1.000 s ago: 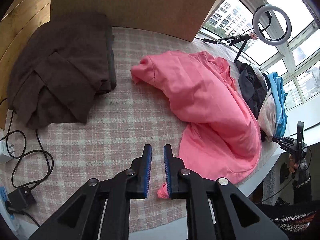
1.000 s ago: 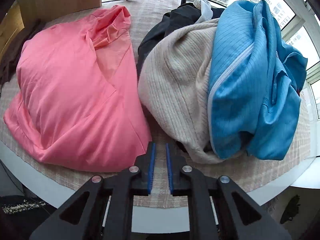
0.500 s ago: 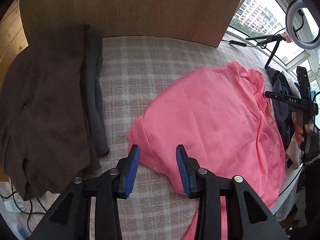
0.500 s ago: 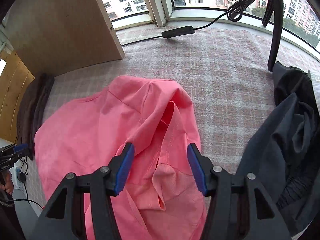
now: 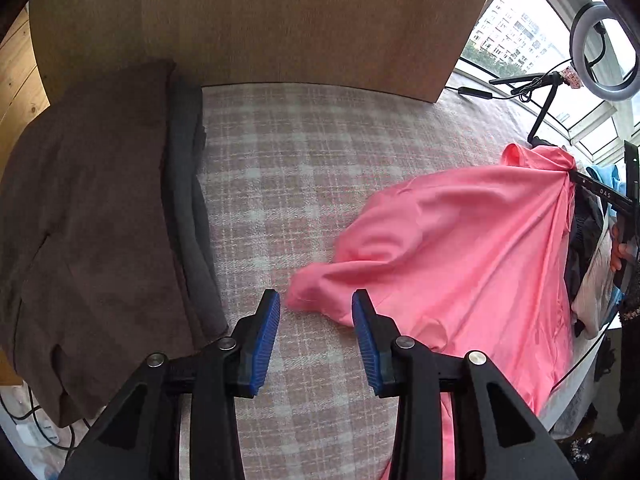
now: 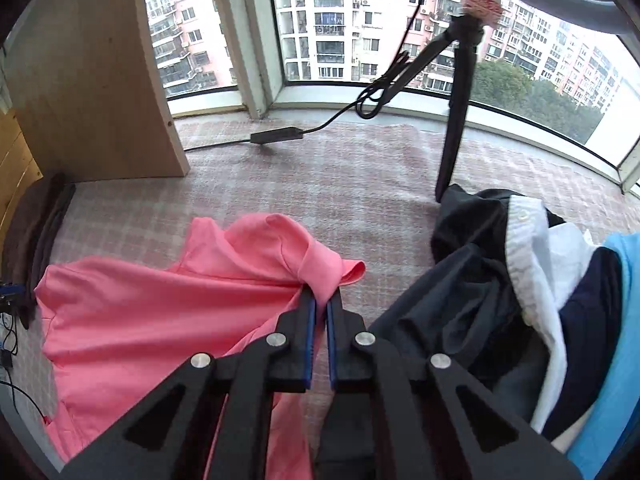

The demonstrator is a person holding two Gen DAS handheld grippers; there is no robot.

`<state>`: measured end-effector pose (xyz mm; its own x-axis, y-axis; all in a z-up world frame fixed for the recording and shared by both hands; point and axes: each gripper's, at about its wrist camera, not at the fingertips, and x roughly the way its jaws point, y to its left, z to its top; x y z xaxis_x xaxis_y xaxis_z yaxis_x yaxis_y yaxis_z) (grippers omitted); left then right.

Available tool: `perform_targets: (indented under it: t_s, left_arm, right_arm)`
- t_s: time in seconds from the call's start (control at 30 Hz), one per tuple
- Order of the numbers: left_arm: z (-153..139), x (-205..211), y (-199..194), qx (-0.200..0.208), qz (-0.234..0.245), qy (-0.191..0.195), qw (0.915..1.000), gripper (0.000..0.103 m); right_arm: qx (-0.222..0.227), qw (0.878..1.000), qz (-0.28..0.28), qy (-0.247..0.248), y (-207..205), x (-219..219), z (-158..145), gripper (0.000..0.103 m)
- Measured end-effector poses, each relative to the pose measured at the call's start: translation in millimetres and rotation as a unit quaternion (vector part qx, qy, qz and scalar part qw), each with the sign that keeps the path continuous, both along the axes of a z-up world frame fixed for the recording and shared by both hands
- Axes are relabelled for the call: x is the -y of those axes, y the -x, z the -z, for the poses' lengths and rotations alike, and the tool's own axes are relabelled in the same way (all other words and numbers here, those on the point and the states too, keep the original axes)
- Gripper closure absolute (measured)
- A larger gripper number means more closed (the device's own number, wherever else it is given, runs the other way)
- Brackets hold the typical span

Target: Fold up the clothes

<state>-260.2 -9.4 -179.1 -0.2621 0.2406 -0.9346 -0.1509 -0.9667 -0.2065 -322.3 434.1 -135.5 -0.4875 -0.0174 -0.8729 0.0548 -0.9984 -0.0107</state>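
A pink shirt (image 5: pixel 460 248) lies spread on the plaid-covered table (image 5: pixel 304 168). My left gripper (image 5: pixel 316 312) is open, its blue pads on either side of the shirt's near left corner, just above the cloth. My right gripper (image 6: pixel 321 308) is shut on a bunched fold of the pink shirt (image 6: pixel 160 320) near its collar end and pulls the cloth taut. The right gripper also shows at the right edge of the left wrist view (image 5: pixel 576 178).
A folded brown garment (image 5: pixel 88 232) and a grey one (image 5: pixel 188 216) lie at the left. A pile of dark, white and blue clothes (image 6: pixel 540 300) sits at the right. A ring-light tripod (image 6: pixel 456 120) and cable stand by the window. A wooden board (image 5: pixel 280 20) stands behind.
My right gripper has closed on the pink shirt's collar end and drawn it to the right. My left gripper, open, now sits at the shirt's left corner.
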Motion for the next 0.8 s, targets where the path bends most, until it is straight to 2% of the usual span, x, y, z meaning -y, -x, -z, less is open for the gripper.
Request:
perform_targets:
  t_s: [0.07,0.1,0.13,0.17,0.27,0.3,0.33,0.57,0.63,0.67,0.7,0.73,0.8]
  left_arm:
    - [6,-5,5,0.003,0.009,-0.001,1.0000,0.066]
    - [9,-10,9,0.007,0.014,-0.003,0.9999,0.066]
    - [13,-14,12,0.012,0.018,-0.005,0.9997,0.066]
    - [17,-18,16,0.016,0.023,-0.007,0.9996,0.066]
    - [26,-33,26,0.019,0.047,0.001,0.9987,0.058]
    - [29,-38,30,0.022,0.052,0.002,0.9984,0.055]
    - [32,-42,34,0.024,0.058,0.004,0.9980,0.055]
    - [49,-87,62,0.025,0.094,-0.002,0.9953,0.051]
    - [51,-104,63,0.007,0.114,0.006,0.9934,0.061]
    - [49,-111,61,-0.004,0.125,0.014,0.9921,0.099]
    - [46,-113,60,-0.004,0.125,0.013,0.9921,0.102]
    - [39,-110,59,-0.012,0.116,0.003,0.9931,0.101]
    - [13,-90,57,-0.038,0.084,-0.009,0.9957,0.101]
  right_arm:
    - [0.010,0.999,0.026,-0.024,-2,-22,-1,0.097]
    - [0.027,0.999,0.033,-0.015,0,-30,1,0.089]
    - [0.044,0.998,0.039,-0.006,2,-38,4,0.077]
    - [0.059,0.997,0.045,0.002,3,-45,6,0.074]
    - [0.055,0.998,0.040,-0.002,1,-44,8,0.064]
    - [0.060,0.998,0.030,0.000,0,-42,10,0.054]
    - [0.064,0.998,0.020,0.005,1,-39,14,0.051]
    - [0.095,0.995,-0.006,-0.003,31,-24,47,0.051]
    - [0.109,0.994,-0.005,-0.006,40,-17,61,0.052]
    - [0.110,0.994,-0.008,0.000,41,-16,64,0.056]
    - [0.107,0.994,-0.015,0.011,40,-15,62,0.088]
    - [0.102,0.994,-0.021,0.021,38,-14,59,0.097]
    - [0.069,0.996,-0.029,0.037,30,-16,37,0.097]
